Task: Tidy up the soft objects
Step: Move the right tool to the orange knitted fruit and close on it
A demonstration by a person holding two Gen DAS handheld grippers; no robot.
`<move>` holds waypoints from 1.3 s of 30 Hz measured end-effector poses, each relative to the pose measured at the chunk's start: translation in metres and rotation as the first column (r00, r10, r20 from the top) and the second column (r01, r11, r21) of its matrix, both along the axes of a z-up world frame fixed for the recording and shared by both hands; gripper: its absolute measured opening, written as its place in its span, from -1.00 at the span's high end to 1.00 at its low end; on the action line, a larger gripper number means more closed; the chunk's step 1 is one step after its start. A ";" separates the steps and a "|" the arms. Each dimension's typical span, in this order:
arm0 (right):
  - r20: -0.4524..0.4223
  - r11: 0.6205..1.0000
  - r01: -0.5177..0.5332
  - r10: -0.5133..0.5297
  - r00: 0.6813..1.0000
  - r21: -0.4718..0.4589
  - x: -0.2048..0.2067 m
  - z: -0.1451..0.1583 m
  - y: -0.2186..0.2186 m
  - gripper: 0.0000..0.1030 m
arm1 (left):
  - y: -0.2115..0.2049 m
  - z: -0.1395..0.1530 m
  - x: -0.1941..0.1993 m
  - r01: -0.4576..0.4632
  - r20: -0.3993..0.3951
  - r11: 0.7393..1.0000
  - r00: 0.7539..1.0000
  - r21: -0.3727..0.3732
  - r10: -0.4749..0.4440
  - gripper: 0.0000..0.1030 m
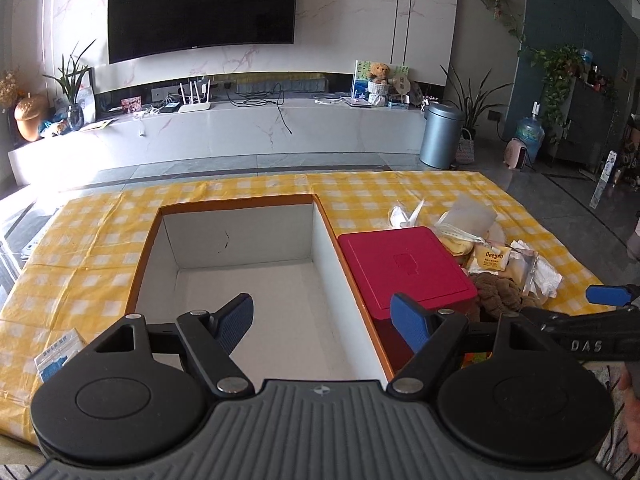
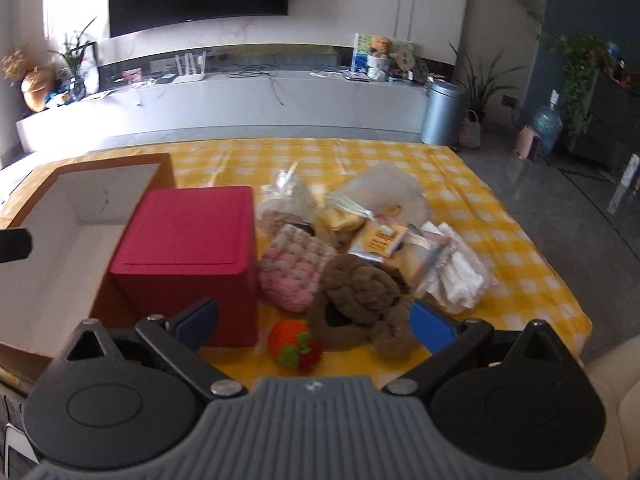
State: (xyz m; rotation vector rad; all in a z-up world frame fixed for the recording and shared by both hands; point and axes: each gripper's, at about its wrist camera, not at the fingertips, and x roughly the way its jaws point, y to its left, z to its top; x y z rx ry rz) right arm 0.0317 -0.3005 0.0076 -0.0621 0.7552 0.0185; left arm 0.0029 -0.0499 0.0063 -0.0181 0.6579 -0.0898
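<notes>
Both sets of fingers spread, empty. Brown plush (image 2: 360,300) dead ahead of right gripper (image 2: 316,320); left gripper (image 1: 324,320) over empty box (image 1: 240,256).

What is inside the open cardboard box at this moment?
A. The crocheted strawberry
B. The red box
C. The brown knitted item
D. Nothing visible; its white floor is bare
D. In the left wrist view the cardboard box shows only bare white floor and walls; the red box stands beside it, and the brown knit and strawberry lie on the tablecloth.
</notes>
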 end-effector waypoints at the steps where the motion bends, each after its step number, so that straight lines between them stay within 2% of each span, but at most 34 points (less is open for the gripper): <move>1: -0.010 1.000 0.024 -0.024 1.000 0.010 0.002 -0.001 -0.009 -0.94 | -0.002 -0.001 0.001 0.006 -0.002 1.000 1.000 0.006 -0.006 -0.79; 5: -0.069 0.994 0.079 -0.074 0.995 0.075 0.019 -0.018 -0.033 -0.95 | -0.011 -0.004 0.006 0.023 -0.009 1.000 1.000 0.021 -0.023 -0.79; 9: -0.100 0.989 0.138 -0.142 0.985 -0.047 0.038 -0.045 -0.027 -0.95 | -0.016 -0.009 0.012 0.042 -0.025 0.999 0.999 0.012 -0.042 -0.79; 11: -0.156 0.988 0.133 -0.144 0.977 -0.077 0.050 -0.055 -0.026 -0.95 | -0.018 -0.011 0.015 0.055 -0.022 0.998 0.998 0.016 -0.055 -0.79; 15: -0.188 0.993 0.113 -0.105 0.976 0.033 0.066 -0.064 -0.027 -0.95 | -0.028 -0.016 0.017 0.131 0.021 0.989 0.991 0.073 -0.133 -0.79; 18: -0.236 0.990 0.137 -0.124 0.964 0.039 0.080 -0.077 -0.024 -0.91 | -0.035 -0.018 0.020 0.141 0.035 0.985 0.989 0.103 -0.145 -0.79; 21: -0.291 0.987 0.138 -0.108 0.951 0.087 0.086 -0.090 -0.027 -0.63 | -0.034 -0.021 0.024 0.145 0.042 0.985 0.988 0.090 -0.149 -0.79; 25: -0.273 0.982 0.127 -0.085 0.958 0.141 0.081 -0.086 -0.027 -0.59 | -0.028 -0.023 0.027 0.151 0.022 0.986 0.988 0.073 -0.153 -0.79; 28: -0.225 0.993 0.074 -0.052 0.973 0.090 0.073 -0.082 -0.016 -0.59 | -0.026 -0.023 0.026 0.150 0.025 0.986 0.988 0.074 -0.152 -0.79; 32: -0.151 0.998 -0.053 0.059 0.987 0.043 0.060 -0.073 0.005 -0.59 | -0.021 -0.021 0.023 0.145 0.032 0.987 0.989 0.070 -0.147 -0.80; 35: -0.171 0.990 -0.131 0.121 0.978 -0.047 0.063 -0.080 0.026 -0.58 | -0.018 -0.020 0.023 0.132 0.043 0.988 0.990 0.080 -0.135 -0.80; 38: -0.229 0.976 -0.182 0.151 0.962 -0.118 0.069 -0.093 0.041 -0.13 | -0.016 -0.017 0.023 0.123 0.048 0.989 0.991 0.079 -0.127 -0.80; 39: -0.243 0.973 -0.183 0.145 0.959 -0.143 0.070 -0.095 0.044 0.13 | -0.015 -0.017 0.023 0.123 0.048 0.990 0.991 0.076 -0.127 -0.80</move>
